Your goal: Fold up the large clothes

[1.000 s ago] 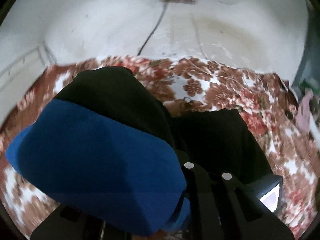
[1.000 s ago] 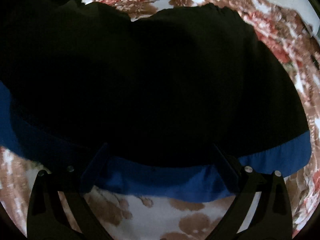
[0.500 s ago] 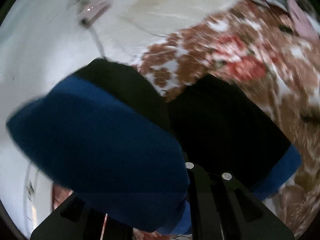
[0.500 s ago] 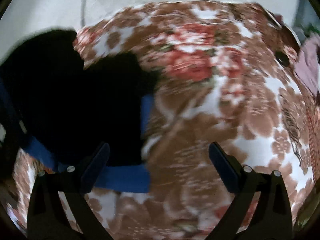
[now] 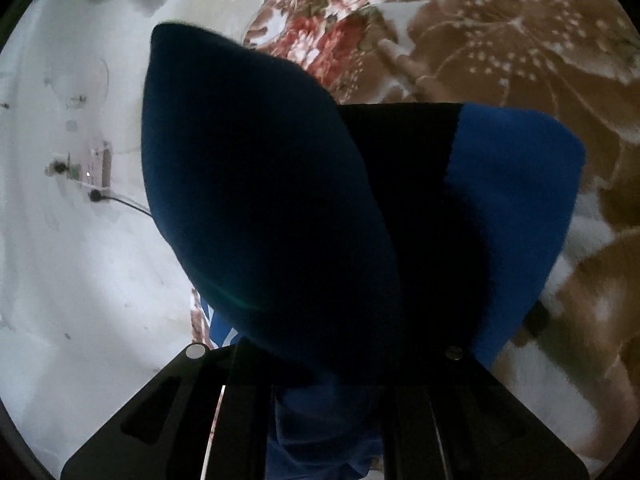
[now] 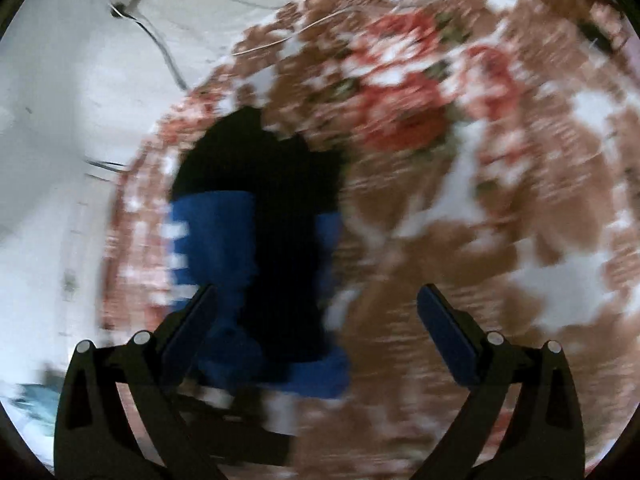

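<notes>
**Pinching a blue-and-black garment over the floral blanket**

Clamping tight with the left gripper on a fold of the soft, matte garment, bulging up in a rounded blue lobe with a black band and a brighter blue edge beyond. Lying partly bunched on the plush brown, red and white floral blanket, close to its edge by the pale floor. Hovering apart with the right gripper, jaws spread wide and holding nothing, over bare blanket to the garment's right.

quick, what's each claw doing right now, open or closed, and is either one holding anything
Left claw: closed on the black and blue garment.
Right claw: open, holding nothing, above the floral blanket.
</notes>
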